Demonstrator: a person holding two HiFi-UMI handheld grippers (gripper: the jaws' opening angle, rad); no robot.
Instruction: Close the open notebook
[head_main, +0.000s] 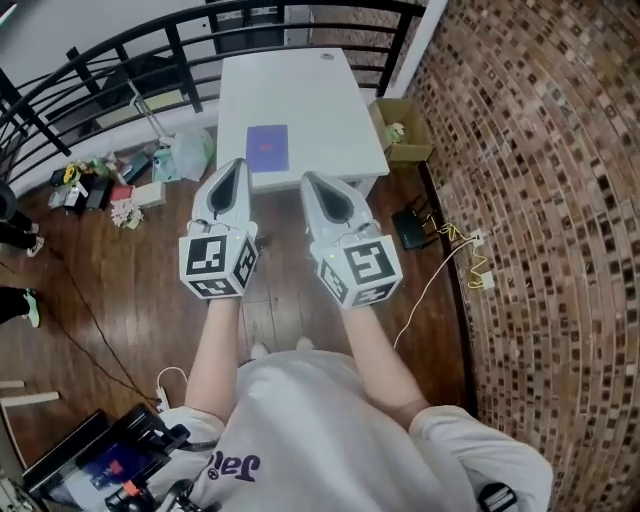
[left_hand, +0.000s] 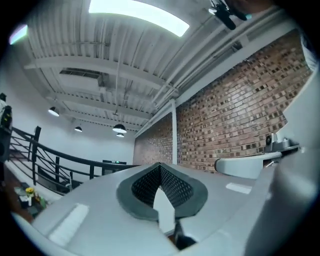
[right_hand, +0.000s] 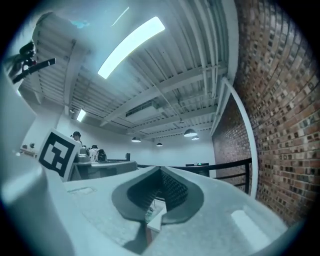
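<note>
The left gripper (head_main: 237, 168) and right gripper (head_main: 310, 182) have shut, empty jaws; the notebook (head_main: 267, 148) well ahead of them looks light and bendy, so hold its cover edge

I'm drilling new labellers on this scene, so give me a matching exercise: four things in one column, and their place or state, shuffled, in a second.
1. notebook
2. cardboard box
3. left gripper
4. brick wall

A. on the floor beside the white table
B. jaws shut
C. fills the head view's right side
D. lying on that table

Pairs: 1-D, 2-A, 3-B, 4-C.
</note>
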